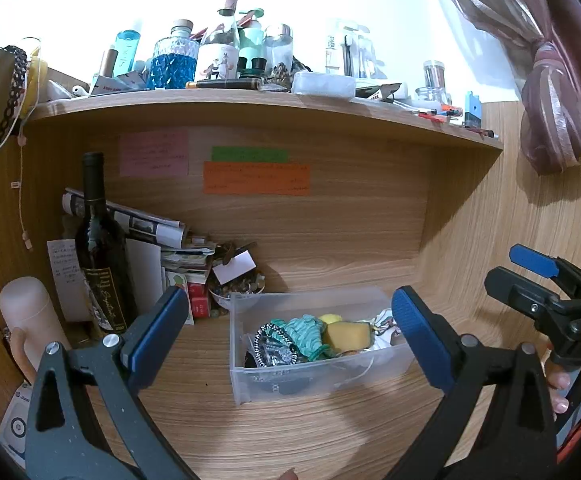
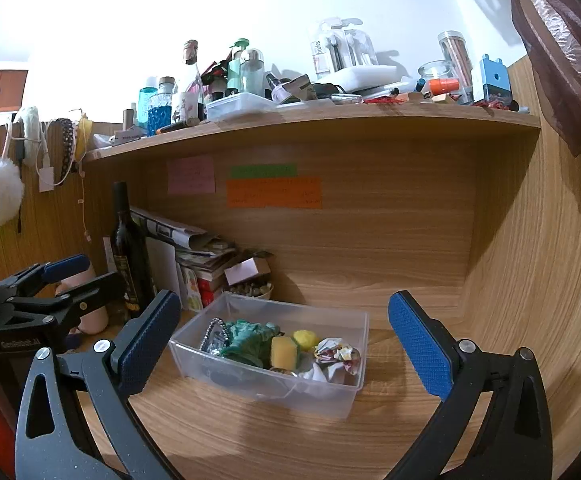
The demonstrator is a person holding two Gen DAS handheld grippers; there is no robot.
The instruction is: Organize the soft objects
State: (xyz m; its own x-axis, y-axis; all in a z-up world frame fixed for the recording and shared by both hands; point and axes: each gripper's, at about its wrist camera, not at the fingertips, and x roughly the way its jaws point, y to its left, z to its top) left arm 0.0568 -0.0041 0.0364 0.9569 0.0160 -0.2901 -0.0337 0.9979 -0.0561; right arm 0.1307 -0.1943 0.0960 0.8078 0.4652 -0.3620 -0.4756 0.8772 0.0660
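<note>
Left tongs [image 1: 290, 328] hang spread and empty near the wine bottle [image 1: 100, 248]. The clear plastic bin [image 2: 194, 360] on the counter [image 2: 410, 420] holds the teal cloth [image 2: 250, 338], yellow sponge [image 2: 282, 352] and crumpled wrapper [image 2: 336, 354]. Right tongs [image 2: 284, 338] gape empty; a careless reach could shove the light bin.

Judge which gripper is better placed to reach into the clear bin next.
Left, marginally. The left gripper is open with the clear bin centred between its fingers; the right gripper, also open and empty, sees the bin at an angle.
</note>
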